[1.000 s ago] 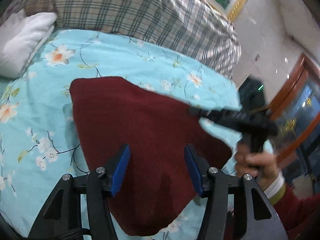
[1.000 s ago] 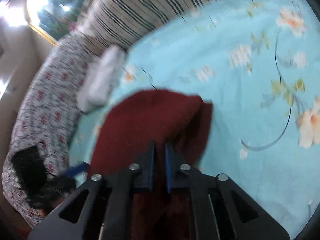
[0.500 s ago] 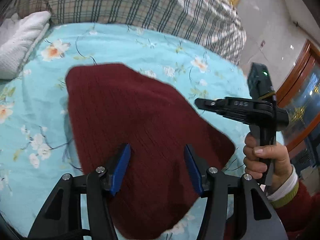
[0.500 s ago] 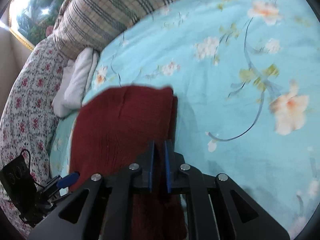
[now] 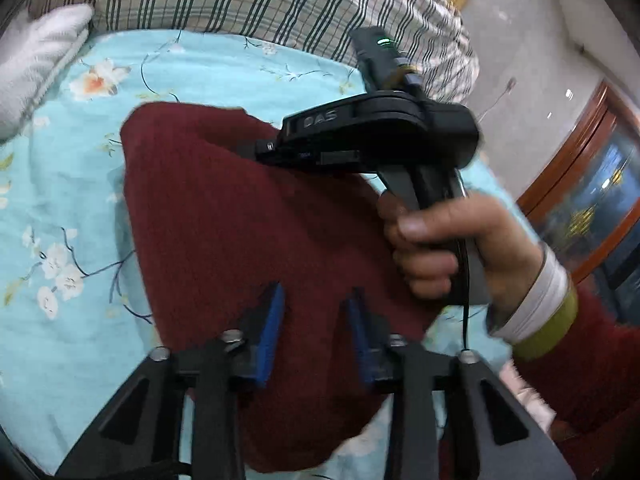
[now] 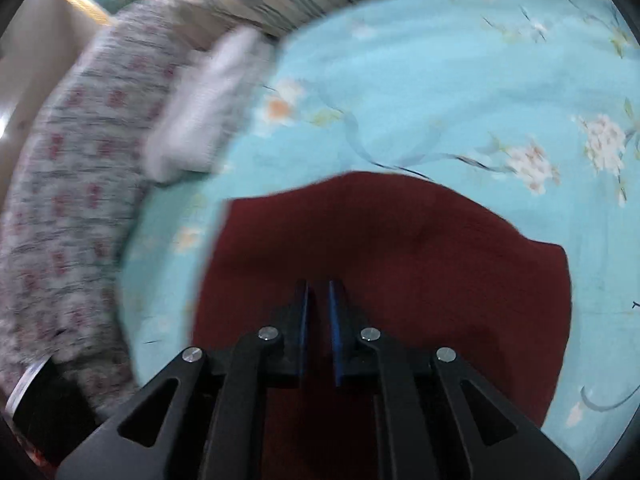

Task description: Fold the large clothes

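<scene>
Dark red knit garment point(image 5: 256, 216) lying folded flat on the floral blue bed sheet point(image 5: 76, 168), plaid pillow point(image 5: 256, 0) behind. Left gripper point(image 5: 314, 320) low over its near edge, jaws just narrowing, cloth below, not yet pinched. Right gripper point(image 6: 318, 320) above the garment, jaws nearly together, holding nothing. Best to pinch every layer at the edge, lift evenly, then lay corner over corner.
</scene>
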A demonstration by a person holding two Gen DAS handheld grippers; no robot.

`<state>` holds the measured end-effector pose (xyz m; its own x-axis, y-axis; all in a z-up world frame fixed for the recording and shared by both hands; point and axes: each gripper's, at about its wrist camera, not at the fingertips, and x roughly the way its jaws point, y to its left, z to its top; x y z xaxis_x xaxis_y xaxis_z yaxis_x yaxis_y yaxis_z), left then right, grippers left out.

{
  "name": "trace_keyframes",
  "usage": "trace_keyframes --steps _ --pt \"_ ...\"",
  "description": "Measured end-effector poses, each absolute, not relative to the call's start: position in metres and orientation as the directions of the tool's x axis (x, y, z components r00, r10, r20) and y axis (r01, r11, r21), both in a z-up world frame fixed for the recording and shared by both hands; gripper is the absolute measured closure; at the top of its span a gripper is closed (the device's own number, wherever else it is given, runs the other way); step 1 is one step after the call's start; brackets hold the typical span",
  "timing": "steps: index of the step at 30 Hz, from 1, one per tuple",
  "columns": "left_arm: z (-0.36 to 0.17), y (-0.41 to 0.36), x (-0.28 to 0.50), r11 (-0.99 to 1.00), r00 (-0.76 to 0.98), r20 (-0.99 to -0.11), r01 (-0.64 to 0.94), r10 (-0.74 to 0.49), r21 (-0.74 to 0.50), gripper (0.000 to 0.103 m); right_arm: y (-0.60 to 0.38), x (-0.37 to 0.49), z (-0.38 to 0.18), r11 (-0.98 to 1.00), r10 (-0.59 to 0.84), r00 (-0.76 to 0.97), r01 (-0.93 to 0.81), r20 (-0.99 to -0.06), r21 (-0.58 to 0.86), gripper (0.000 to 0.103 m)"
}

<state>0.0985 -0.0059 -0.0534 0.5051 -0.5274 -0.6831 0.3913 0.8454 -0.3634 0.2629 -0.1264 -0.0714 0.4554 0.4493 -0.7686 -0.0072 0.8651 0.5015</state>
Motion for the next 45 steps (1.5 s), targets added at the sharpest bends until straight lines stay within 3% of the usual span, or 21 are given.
trace_keyframes --steps 2,7,12,16,21,26,29,33,43,45 --pt "-0.057 -0.007 0.101 0.845 0.501 -0.685 0.384 -0.529 -0.371 0.075 -0.143 0.264 -0.083 0.824 0.487 0.475 0.029 -0.733 0.566 0.102" --pt "-0.057 -0.016 0.094 0.864 0.522 -0.699 0.399 -0.489 -0.307 0.075 -0.145 0.256 -0.078 0.822 0.480 0.512 0.020 -0.712 0.569 0.103" --pt "-0.034 0.010 0.079 0.872 0.576 -0.655 0.347 -0.488 -0.345 0.076 -0.144 0.213 -0.038 0.816 0.480 0.577 -0.017 -0.661 0.578 0.100" --pt "-0.024 0.023 0.065 0.909 0.617 -0.668 0.292 -0.416 -0.296 0.076 -0.139 0.150 -0.009 0.826 0.483 0.615 -0.083 -0.623 0.558 0.100" --pt "-0.033 0.013 0.055 0.940 0.611 -0.718 0.276 -0.334 -0.202 0.074 -0.137 0.092 -0.019 0.853 0.455 0.606 -0.086 -0.652 0.515 0.100" --pt "-0.047 -0.007 0.047 0.952 0.620 -0.744 0.299 -0.249 -0.069 0.073 -0.149 0.086 -0.065 0.910 0.321 0.540 0.052 -0.778 0.412 0.100" --pt "-0.054 -0.014 0.045 0.954 0.628 -0.751 0.300 -0.204 -0.008 0.073 -0.168 0.088 -0.082 0.835 0.400 0.565 0.100 -0.722 0.541 0.101" --pt "-0.061 -0.020 0.043 0.952 0.644 -0.748 0.301 -0.160 0.055 0.072 -0.172 0.087 -0.085 0.828 0.402 0.573 0.105 -0.714 0.551 0.103" --pt "-0.046 -0.002 0.045 0.968 0.606 -0.765 0.235 -0.218 -0.089 0.070 -0.161 0.072 -0.066 0.875 0.346 0.578 0.086 -0.739 0.477 0.100" --pt "-0.036 0.005 0.040 0.955 0.594 -0.751 0.232 -0.289 -0.184 0.059 -0.154 0.068 -0.055 0.888 0.337 0.592 0.059 -0.732 0.457 0.100"
